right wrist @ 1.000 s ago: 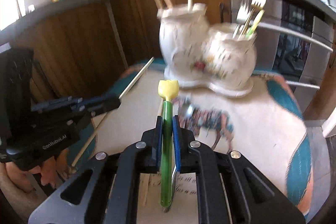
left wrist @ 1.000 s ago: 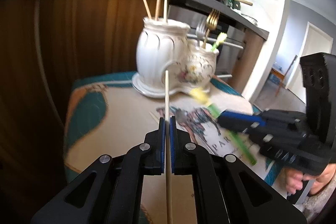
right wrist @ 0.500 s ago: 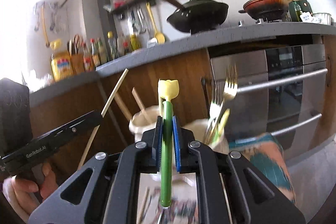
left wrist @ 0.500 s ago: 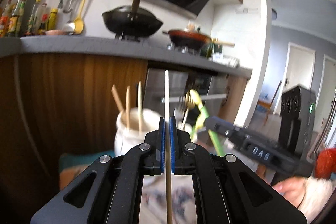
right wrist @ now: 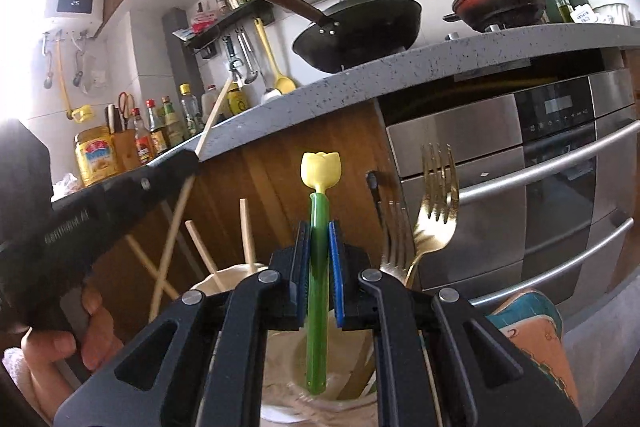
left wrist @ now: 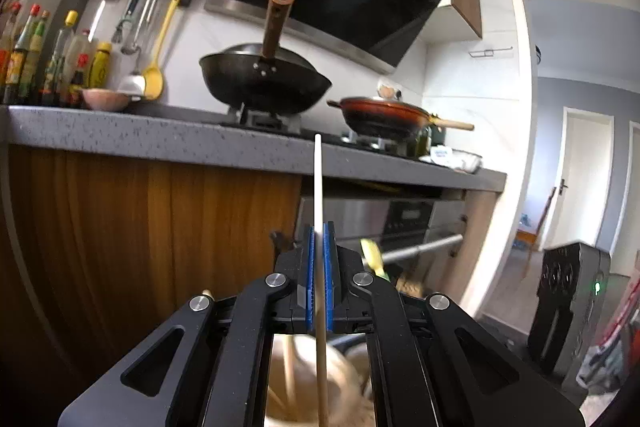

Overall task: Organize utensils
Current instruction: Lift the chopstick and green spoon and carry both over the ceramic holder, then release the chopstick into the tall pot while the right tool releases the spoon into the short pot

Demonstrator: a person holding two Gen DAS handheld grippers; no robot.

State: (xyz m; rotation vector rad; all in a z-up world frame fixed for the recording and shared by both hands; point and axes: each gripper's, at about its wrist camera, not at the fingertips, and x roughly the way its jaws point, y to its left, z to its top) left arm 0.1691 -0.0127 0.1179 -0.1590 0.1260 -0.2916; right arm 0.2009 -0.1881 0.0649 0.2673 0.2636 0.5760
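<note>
Blurring below both grippers: white holders, rims only partly seen. Left gripper [left wrist: 319,275] near level, clamped on a chopstick [left wrist: 318,183] standing upright above a holder [left wrist: 320,387]. Right gripper [right wrist: 319,267] near level, clamped on a green tulip-topped utensil [right wrist: 319,211] over a holder [right wrist: 288,359] beside forks [right wrist: 436,211].

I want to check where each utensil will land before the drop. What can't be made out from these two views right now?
- Left wrist view: the white holder is blurred and mostly hidden behind the left gripper; its opening cannot be read.
- Same view: the chopstick runs off the bottom edge.
- Right wrist view: the right gripper covers the holder mouths, so the green utensil cannot be placed over either.
- Neither view shows the table.
</note>
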